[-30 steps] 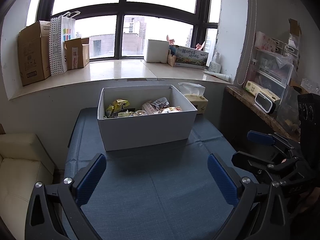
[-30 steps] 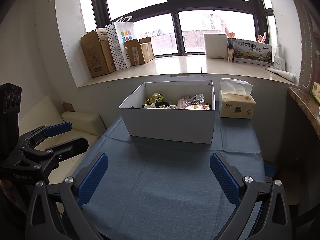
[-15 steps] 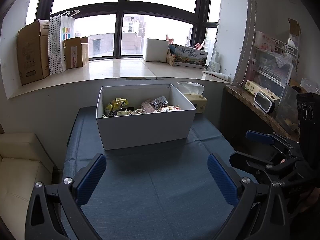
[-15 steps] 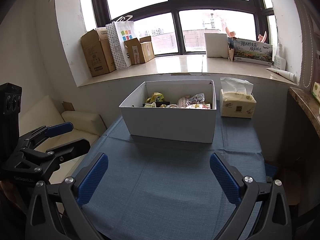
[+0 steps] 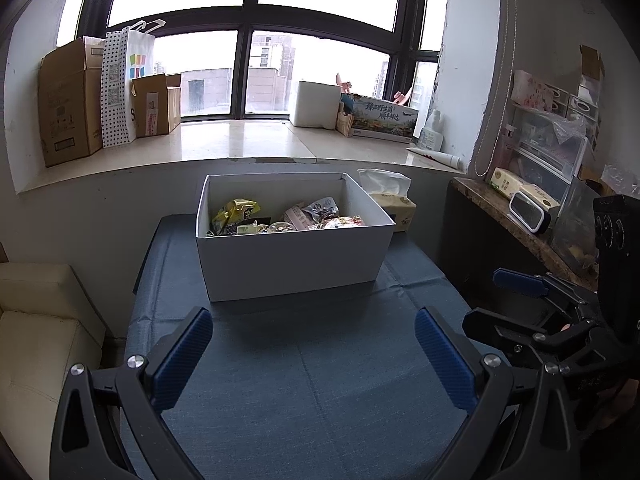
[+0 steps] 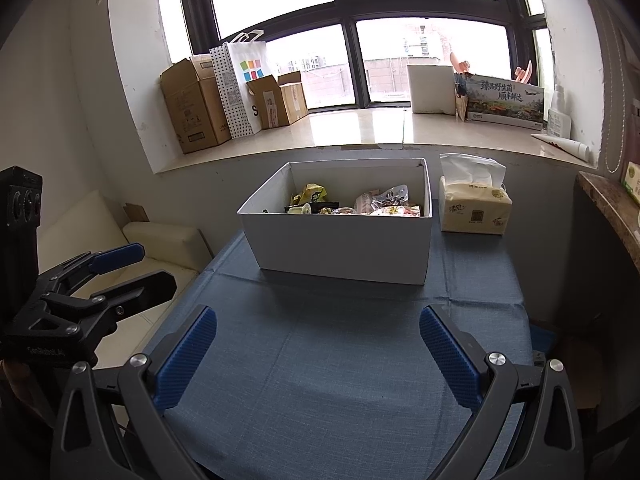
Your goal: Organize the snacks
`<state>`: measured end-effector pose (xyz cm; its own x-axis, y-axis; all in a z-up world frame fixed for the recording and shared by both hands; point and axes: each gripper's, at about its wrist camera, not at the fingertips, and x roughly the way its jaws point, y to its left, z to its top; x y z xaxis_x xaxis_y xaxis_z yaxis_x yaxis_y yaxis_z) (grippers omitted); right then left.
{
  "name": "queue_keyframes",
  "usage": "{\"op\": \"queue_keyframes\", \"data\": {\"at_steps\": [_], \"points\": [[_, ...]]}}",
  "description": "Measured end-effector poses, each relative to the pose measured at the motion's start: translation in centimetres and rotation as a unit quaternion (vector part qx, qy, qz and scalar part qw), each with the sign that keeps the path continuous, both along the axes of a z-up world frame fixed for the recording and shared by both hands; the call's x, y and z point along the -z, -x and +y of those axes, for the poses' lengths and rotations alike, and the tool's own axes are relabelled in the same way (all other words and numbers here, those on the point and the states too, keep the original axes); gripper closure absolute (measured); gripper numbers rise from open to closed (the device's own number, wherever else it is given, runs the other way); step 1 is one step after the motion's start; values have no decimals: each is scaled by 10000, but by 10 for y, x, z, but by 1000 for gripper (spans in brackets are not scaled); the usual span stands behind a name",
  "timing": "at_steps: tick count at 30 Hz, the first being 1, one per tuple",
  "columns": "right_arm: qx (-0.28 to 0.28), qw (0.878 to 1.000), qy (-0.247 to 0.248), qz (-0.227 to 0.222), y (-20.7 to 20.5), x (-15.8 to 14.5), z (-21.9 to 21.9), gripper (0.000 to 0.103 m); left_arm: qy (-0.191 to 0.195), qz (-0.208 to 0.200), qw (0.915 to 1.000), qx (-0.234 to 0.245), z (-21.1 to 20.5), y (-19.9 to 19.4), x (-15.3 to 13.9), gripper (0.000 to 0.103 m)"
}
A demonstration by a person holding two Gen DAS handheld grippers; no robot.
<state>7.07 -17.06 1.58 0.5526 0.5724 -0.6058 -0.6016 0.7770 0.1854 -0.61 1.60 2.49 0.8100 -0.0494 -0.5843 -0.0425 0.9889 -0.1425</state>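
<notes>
Both our grippers are spread wide with nothing in them, left gripper (image 5: 312, 354) and right gripper (image 6: 316, 354) hovering over the near blue tablecloth (image 6: 340, 360). The snacks (image 5: 280, 218) sit piled in the white box (image 5: 292, 260) at the far end. They look light, crinkly and slippery, so we'd pinch a packet by its sealed edge.

White open-topped box (image 5: 294, 258) upright on blue-clothed table (image 5: 320, 380); assorted wrapped snacks (image 5: 288, 218) piled inside, below rim.
</notes>
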Motion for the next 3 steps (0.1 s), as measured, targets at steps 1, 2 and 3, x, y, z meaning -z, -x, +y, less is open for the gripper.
{"op": "queue_keyframes", "data": {"at_steps": [1,2,3], "points": [[-3,10000,-11,6,0,0,0,0,5,-22,10000,10,0,0,-1,0],[-3,10000,-17,5,0,0,-1,0,13,-26,10000,22,0,0,-2,0],[4,10000,-15,4,0,0,-1,0,-3,-25,10000,41,0,0,-2,0]]}}
